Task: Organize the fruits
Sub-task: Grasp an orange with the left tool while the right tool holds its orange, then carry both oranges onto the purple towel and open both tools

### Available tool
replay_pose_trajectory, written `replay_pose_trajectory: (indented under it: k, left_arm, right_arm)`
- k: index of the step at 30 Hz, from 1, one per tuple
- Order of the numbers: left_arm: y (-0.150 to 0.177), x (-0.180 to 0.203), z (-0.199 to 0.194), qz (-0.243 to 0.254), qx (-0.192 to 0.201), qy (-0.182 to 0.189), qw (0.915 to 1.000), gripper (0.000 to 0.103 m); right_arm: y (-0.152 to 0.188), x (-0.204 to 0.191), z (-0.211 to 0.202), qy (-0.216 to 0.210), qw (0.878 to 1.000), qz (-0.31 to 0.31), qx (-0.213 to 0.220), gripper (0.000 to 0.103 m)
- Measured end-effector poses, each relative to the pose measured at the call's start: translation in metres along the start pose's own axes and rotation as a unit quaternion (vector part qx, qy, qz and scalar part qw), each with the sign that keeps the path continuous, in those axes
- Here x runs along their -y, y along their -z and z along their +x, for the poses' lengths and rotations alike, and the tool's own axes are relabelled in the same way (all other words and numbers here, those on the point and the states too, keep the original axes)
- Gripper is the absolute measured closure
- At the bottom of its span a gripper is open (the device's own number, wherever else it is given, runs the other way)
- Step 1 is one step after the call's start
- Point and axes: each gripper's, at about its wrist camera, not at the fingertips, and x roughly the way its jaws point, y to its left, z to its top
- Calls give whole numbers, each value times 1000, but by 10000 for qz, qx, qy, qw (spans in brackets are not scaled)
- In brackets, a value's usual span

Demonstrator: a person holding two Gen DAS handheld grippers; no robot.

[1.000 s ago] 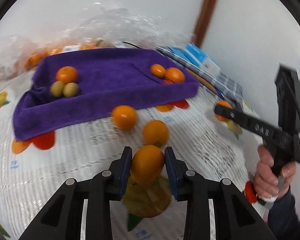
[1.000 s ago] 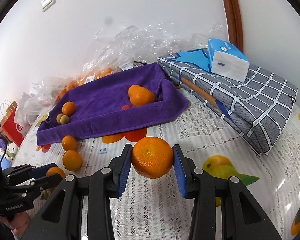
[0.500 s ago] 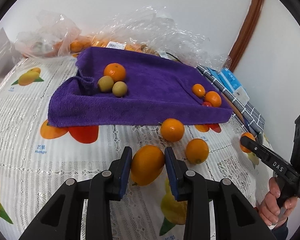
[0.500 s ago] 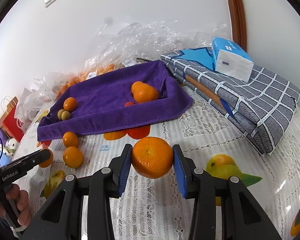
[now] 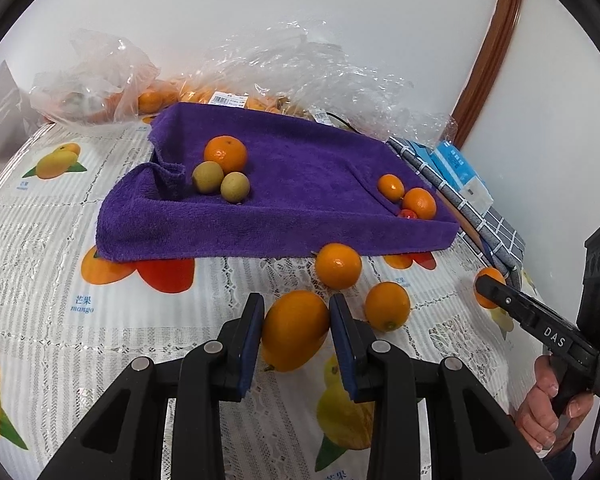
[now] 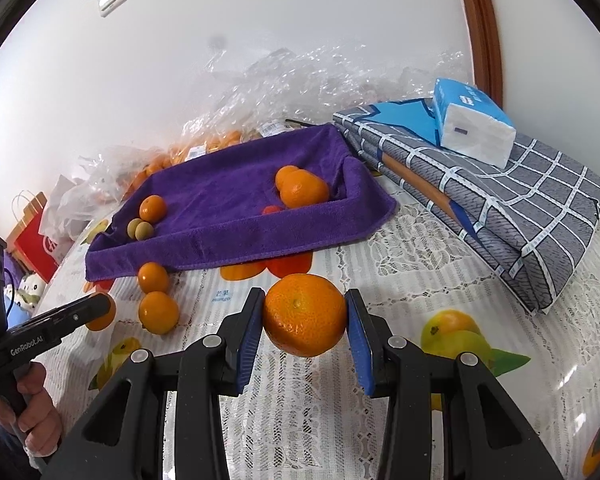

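The worktop (image 6: pixel 400 264) is covered with a glossy, lace-patterned plastic cloth. A plush, matt purple towel (image 5: pixel 300 200) is seen, and crinkled clear plastic bags (image 5: pixel 300 64) along the far edge. Matt black plastic forms each tool.

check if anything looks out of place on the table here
Two oranges lie loose on the tablecloth just outside the purple towel where the other fruit sits. The towel's near left corner is also rumpled and folded in.
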Motion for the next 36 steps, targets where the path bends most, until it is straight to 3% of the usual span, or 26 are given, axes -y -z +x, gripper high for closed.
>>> replay_pose_trajectory:
  k: [20, 27, 36]
  left_arm:
    - [-2, -5, 1, -40, 45, 29, 10000, 71]
    - [-2, 3, -8, 185, 292, 1, 9994, 71]
    - [-5, -7, -15, -142, 440, 78, 9989, 71]
  right_arm:
    - [1, -6, -9, -140, 9996, -126, 214, 63]
    - [0, -13, -8, -120, 9994, -249, 231, 63]
    - [-19, -23, -24, -385, 9984, -98, 401, 63]
